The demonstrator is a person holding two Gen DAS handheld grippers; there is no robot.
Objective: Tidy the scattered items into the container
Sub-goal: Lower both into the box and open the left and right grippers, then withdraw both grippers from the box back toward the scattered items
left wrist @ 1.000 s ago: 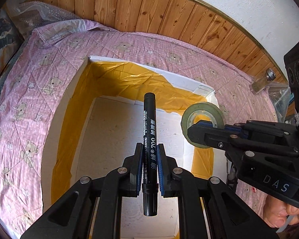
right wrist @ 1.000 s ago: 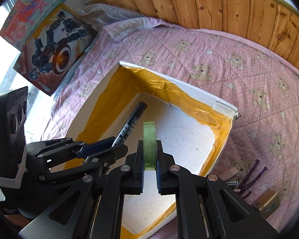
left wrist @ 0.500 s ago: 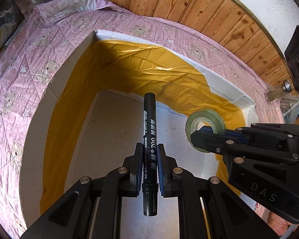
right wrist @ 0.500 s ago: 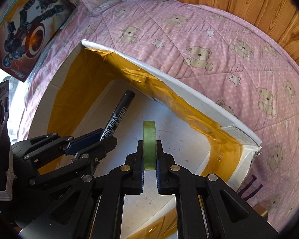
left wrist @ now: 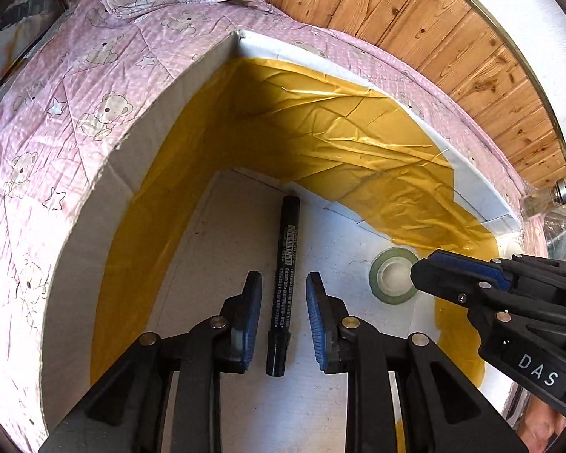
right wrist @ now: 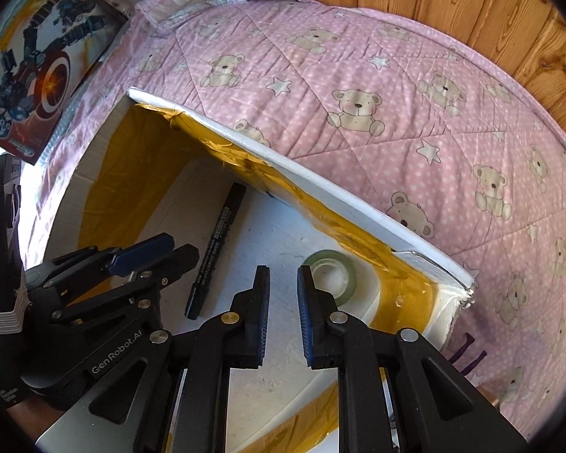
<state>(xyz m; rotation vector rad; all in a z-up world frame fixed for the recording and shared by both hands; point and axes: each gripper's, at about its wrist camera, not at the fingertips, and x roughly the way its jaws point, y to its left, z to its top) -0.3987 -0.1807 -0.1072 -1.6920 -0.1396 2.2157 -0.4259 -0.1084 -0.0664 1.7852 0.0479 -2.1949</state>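
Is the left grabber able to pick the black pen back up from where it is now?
Probably yes. The black pen lies flat on the box floor, right between the open fingers of the left gripper, with nothing over it. The tape roll and the right gripper sit off to the side.

A home bedroom is indicated by the pink quilted teddy-bear bedspread (right wrist: 396, 87), wood-panelled wall (left wrist: 415, 11) and boxed toy set (right wrist: 37, 71).
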